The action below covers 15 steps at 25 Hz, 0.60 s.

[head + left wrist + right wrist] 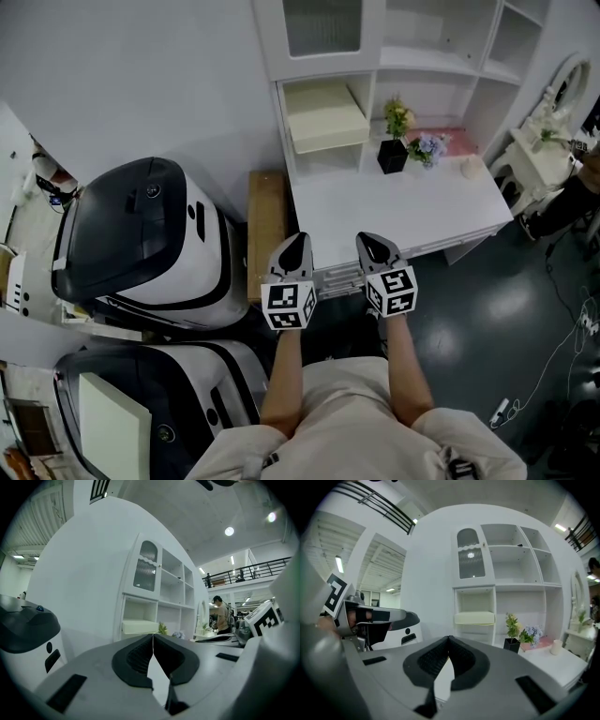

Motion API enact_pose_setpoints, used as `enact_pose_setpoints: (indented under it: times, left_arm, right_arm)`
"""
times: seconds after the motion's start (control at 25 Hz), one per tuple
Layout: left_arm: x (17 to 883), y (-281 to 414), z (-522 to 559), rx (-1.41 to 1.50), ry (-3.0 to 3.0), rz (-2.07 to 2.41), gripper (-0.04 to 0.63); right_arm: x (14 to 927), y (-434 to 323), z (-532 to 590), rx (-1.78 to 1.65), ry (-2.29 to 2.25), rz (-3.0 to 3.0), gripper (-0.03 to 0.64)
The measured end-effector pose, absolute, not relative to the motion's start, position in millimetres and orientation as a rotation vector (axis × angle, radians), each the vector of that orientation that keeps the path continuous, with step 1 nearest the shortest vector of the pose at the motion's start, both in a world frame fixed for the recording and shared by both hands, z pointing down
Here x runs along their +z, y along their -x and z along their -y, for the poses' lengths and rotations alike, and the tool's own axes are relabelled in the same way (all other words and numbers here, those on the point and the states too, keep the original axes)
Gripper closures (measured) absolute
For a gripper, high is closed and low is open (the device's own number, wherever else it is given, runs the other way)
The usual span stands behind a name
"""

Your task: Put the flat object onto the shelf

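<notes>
Already shelved, flat object (pixel 323 117) lies well beyond left hand-held gripper (pixel 301 238).

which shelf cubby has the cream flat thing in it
The bottom-left cubby, directly under the glass-door cabinet; it alone holds the cream flat object.

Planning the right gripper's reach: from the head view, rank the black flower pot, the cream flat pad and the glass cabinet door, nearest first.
From the right gripper:
1. Black flower pot, straight ahead on the desk.
2. Cream flat pad, left cubby.
3. Glass cabinet door, top left.
</notes>
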<state>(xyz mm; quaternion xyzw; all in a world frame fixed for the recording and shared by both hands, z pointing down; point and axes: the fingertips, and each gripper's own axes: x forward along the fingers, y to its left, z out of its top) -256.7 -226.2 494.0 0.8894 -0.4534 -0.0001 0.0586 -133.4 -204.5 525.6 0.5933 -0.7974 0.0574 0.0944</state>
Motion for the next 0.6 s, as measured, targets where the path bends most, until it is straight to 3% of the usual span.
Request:
enact_pose_setpoints:
  times: [0.6]
  left_arm:
    - [501.7, 251.5, 221.6, 0.029, -2.692, 1.351, 0.584]
  right_arm:
    - [528.2, 131.4, 198.7, 0.165, -1.778, 2.356, 0.549]
